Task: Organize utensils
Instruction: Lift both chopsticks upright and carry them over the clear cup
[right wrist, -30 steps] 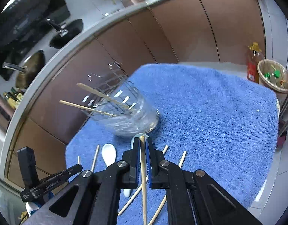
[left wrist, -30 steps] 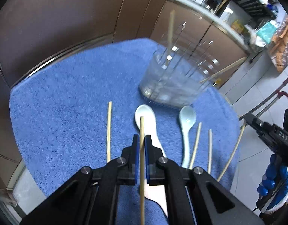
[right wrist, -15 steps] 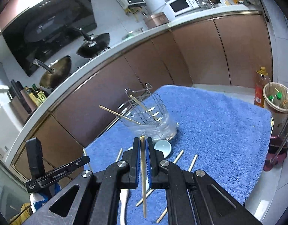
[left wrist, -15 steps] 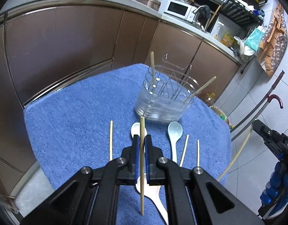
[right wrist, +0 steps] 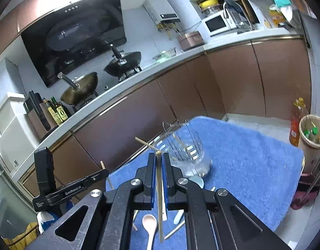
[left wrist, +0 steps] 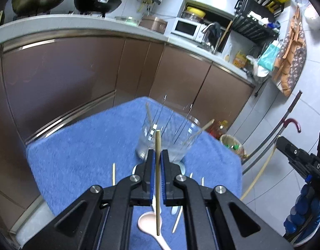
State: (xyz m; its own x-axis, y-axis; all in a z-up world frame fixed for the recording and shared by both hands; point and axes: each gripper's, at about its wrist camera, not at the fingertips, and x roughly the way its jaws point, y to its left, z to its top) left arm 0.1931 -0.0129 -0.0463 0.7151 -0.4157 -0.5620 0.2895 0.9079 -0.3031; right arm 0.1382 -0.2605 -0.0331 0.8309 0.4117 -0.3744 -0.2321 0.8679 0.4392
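A clear glass utensil holder [left wrist: 168, 141] with a wire insert stands on the blue towel [left wrist: 87, 145]; two chopsticks lean inside it. My left gripper [left wrist: 158, 154] hangs above the towel just before the holder, shut on a wooden chopstick [left wrist: 158, 179]. My right gripper [right wrist: 159, 156] is also raised, shut on another chopstick [right wrist: 160, 200], with the holder [right wrist: 187, 152] just beyond its tips. Below lie a pink spoon [right wrist: 149, 223], a pale blue spoon and loose chopsticks [left wrist: 113, 174]. Each gripper shows at the edge of the other's view.
Brown cabinets [left wrist: 66, 79] run close behind the towel-covered table. On the floor to the right stand a waste bin [right wrist: 312, 133] and an oil bottle [right wrist: 296, 123]. An umbrella [left wrist: 293, 123] leans by the table's right edge.
Both grippers have risen with their chopsticks, which now hang clear of the towel. The spoons and loose chopsticks lie lower in view, and more of the counter shows.
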